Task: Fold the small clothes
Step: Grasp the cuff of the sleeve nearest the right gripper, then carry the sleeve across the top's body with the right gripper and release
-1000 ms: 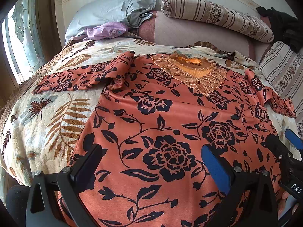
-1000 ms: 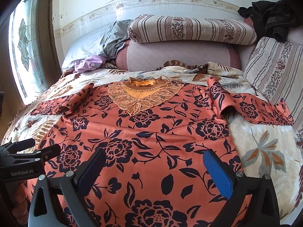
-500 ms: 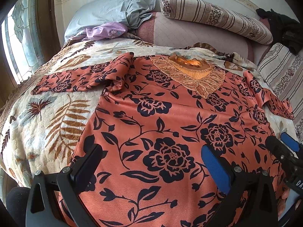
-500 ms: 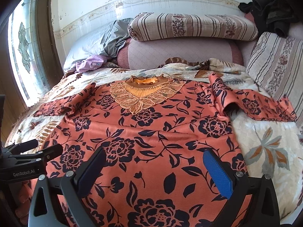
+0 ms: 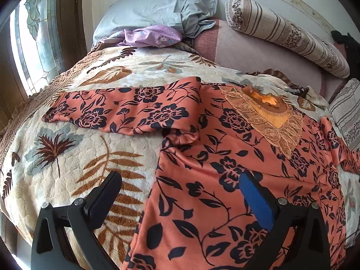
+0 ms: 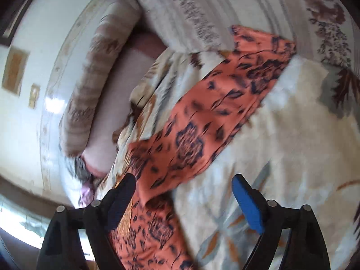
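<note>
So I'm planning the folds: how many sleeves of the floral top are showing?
2. The left sleeve lies spread across the leaf-print blanket toward the window; the right sleeve stretches out toward the striped cushion. Neither is folded in.

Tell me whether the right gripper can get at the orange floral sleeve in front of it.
Probably yes: the right gripper, jaws closing with nothing between them, faces the sleeve, which lies uncovered on the blanket.
</note>
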`<state>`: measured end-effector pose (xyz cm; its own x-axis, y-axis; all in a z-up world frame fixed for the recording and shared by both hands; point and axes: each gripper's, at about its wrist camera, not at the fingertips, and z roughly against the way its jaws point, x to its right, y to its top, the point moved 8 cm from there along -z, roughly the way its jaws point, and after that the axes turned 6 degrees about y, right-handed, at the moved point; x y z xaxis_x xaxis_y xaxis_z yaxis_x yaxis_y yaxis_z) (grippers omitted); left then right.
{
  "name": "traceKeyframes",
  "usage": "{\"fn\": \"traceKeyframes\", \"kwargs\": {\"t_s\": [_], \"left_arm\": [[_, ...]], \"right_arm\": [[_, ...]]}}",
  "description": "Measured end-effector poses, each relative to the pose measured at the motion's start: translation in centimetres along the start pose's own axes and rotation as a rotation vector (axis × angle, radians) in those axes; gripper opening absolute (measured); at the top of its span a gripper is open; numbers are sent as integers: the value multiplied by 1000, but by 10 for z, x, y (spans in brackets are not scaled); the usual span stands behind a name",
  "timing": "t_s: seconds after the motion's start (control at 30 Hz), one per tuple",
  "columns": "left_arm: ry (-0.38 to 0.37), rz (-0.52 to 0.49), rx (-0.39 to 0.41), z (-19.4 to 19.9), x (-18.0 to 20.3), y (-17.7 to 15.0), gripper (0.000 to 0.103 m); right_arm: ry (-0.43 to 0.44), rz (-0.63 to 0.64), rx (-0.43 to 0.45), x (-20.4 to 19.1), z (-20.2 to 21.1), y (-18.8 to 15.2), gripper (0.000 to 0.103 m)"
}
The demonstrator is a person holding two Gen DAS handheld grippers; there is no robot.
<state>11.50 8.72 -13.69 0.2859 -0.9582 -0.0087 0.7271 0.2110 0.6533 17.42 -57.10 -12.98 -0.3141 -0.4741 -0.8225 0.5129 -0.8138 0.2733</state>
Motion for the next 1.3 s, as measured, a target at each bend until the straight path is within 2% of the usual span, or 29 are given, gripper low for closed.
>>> {"fn": "traceKeyframes", "kwargs": {"t_s": [0.03,0.1,0.2,0.27,0.37,0.4,0.43,0.5,0.57,0.63,0.73,0.87,1.0,1.07,1.1,1.13,1.17,1.2,1.23,1.3], "left_arm": [[6,2,-2,-5,-4,1,103],[16,7,-11,-16,-11,0,103],[23,24,-39,-30,-19,-7,103],[28,30,-56,-35,-20,-10,103],[33,25,-57,-40,-19,-9,103],[34,24,-56,-41,-19,-9,103],[34,27,-57,-42,-19,-9,103],[31,43,-61,-43,-21,-8,103],[24,64,-60,-42,-24,-7,103],[15,86,-51,-39,-28,-4,103],[-8,116,-33,-33,-31,1,103],[-20,136,-8,-24,-36,5,103],[-35,161,6,-18,-43,7,103],[-47,172,2,-17,-46,7,103],[-53,177,-1,-17,-48,7,103],[-57,183,-5,-17,-50,7,103],[-61,190,-7,-16,-51,6,103],[-66,196,-9,-16,-52,6,103],[-71,200,-9,-15,-53,6,103],[-77,204,-4,-12,-53,6,103]], "right_arm": [[-9,-43,34,15,0,22,76],[-60,-111,68,42,-3,54,70],[-121,-161,102,70,-10,85,59],[-168,-163,103,79,-20,96,55],[-213,-150,125,86,-31,110,41],[-238,-150,130,87,-34,112,35],[-269,-151,136,90,-35,114,24],[-337,-141,146,93,-34,117,12],[-376,-92,138,84,-35,118,11],[-396,26,147,52,-33,120,10],[-336,224,156,-31,-32,116,9],[-126,474,150,-184,-36,72,9],[126,680,96,-319,-39,-22,9],[236,706,47,-358,-48,-74,12],[267,700,11,-366,-58,-100,25],[254,695,-40,-364,-72,-121,69],[216,694,-85,-353,-85,-145,93],[181,697,-112,-341,-101,-162,100],[139,715,-107,-322,-110,-170,99],[-20,778,-108,-275,-124,-167,99]]}}
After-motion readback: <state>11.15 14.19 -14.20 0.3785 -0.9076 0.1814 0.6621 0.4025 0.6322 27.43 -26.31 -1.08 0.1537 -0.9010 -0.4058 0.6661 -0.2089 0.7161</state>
